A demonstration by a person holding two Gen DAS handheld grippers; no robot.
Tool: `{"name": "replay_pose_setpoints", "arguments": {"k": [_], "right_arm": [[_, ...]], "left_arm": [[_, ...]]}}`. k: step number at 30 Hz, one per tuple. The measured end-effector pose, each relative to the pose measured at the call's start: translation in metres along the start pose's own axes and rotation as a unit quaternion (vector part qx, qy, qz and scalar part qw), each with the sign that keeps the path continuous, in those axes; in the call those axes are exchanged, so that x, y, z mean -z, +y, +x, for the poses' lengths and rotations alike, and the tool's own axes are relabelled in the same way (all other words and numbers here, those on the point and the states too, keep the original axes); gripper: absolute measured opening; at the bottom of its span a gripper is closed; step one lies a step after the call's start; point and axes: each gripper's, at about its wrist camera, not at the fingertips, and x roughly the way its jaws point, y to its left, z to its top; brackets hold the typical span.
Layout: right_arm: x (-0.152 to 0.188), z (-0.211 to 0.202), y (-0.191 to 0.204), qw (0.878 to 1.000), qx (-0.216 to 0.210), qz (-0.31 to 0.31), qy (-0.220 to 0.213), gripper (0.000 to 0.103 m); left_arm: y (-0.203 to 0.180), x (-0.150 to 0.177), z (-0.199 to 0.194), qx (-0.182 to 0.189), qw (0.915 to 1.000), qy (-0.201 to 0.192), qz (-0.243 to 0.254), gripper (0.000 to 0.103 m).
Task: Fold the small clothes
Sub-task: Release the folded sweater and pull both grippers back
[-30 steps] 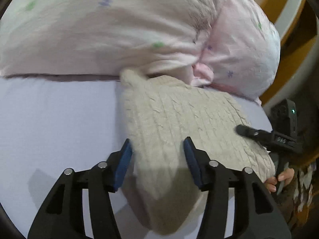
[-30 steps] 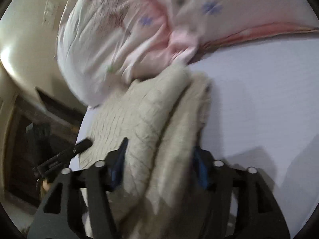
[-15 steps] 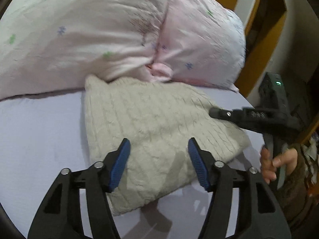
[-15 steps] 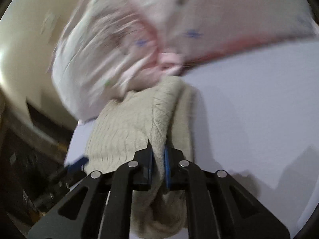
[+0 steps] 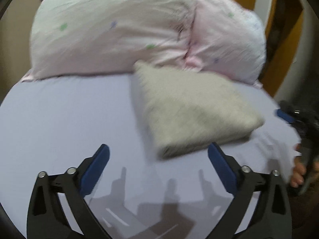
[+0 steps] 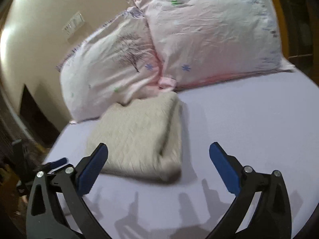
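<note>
A cream cable-knit garment [image 5: 191, 109] lies folded into a thick rectangle on the lilac bedsheet [image 5: 65, 123], its far corner touching the pillows. It also shows in the right wrist view [image 6: 137, 137]. My left gripper [image 5: 158, 159] is open and empty, hovering just short of the garment's near edge. My right gripper [image 6: 158, 157] is open and empty, above the garment's near right corner. The right gripper also shows at the right edge of the left wrist view [image 5: 287, 117], held by a hand.
Two pink floral pillows [image 6: 179, 45] lean along the head of the bed, right behind the garment. A cream wall with a switch plate [image 6: 73, 23] is at the left. The bed edge [image 6: 59, 137] drops off left of the garment.
My right gripper has let go of the garment and opened wide. Both grippers have pulled back from it. The garment now lies flat and folded on the sheet.
</note>
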Motion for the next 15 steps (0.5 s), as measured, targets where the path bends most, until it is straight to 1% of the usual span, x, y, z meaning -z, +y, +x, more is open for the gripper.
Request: {"name": "replay_pose_setpoints", "arguments": {"k": [1, 3, 4, 5, 6, 7, 9, 12, 15], "right_arm": [[0.009, 0.002, 0.004, 1.0, 0.016, 0.0, 0.008, 0.101], [0.02, 0.007, 0.006, 0.999, 0.026, -0.006, 0.03, 0.101], [0.022, 0.019, 0.012, 0.998, 0.028, -0.02, 0.058, 0.101], [0.026, 0.024, 0.017, 0.996, 0.031, -0.029, 0.073, 0.101], [0.028, 0.034, 0.024, 0.994, 0.043, -0.04, 0.088, 0.101], [0.031, 0.039, 0.03, 0.992, 0.059, -0.05, 0.096, 0.101], [0.037, 0.044, 0.037, 0.989, 0.077, -0.066, 0.106, 0.101], [0.046, 0.057, 0.044, 0.985, 0.09, -0.074, 0.124, 0.101], [0.051, 0.06, 0.049, 0.983, 0.101, -0.083, 0.13, 0.101]], "left_arm": [[0.0, 0.003, 0.002, -0.007, 1.0, 0.006, 0.0, 0.102], [-0.004, 0.007, 0.008, -0.017, 0.9997, 0.019, 0.003, 0.102], [-0.005, 0.007, 0.01, -0.021, 0.9995, 0.022, 0.004, 0.102], [-0.008, 0.007, 0.014, -0.025, 0.9993, 0.028, 0.003, 0.102], [-0.01, 0.007, 0.017, -0.027, 0.9991, 0.032, 0.004, 0.102], [-0.013, 0.007, 0.02, -0.031, 0.9988, 0.036, 0.006, 0.102], [-0.02, 0.008, 0.023, -0.043, 0.9981, 0.041, 0.015, 0.102], [-0.027, 0.008, 0.029, -0.061, 0.9966, 0.049, 0.024, 0.102], [-0.03, 0.009, 0.037, -0.063, 0.9957, 0.064, 0.022, 0.102]]}}
